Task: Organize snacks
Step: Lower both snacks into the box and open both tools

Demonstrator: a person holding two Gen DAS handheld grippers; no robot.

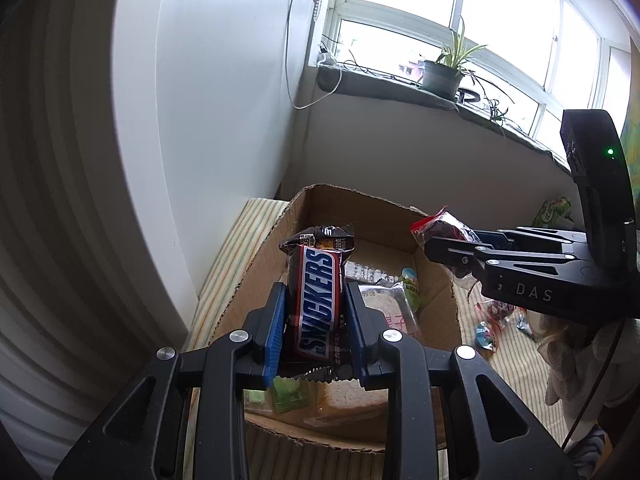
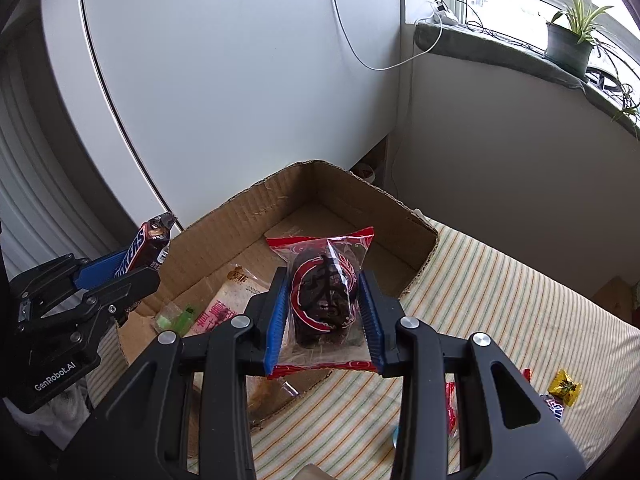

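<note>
Snickers: clamped upright in left gripper, over box. Likely light, firm bar; wrapper slick, crimped ends flimsy. Best gripped mid-bar across flat sides, as now.

Cake pkt: red-trimmed clear wrapper, dark cake inside, pinched in right gripper, above box near edge. Prob. soft, crushable; film slippery. Gentle squeeze on body, not loose edges.

Box: open cardboard, on striped cloth. Inside: bread pkt, green sweets, few more wrappers. Far half bare.

Loose sweets on cloth, outside box.
</note>
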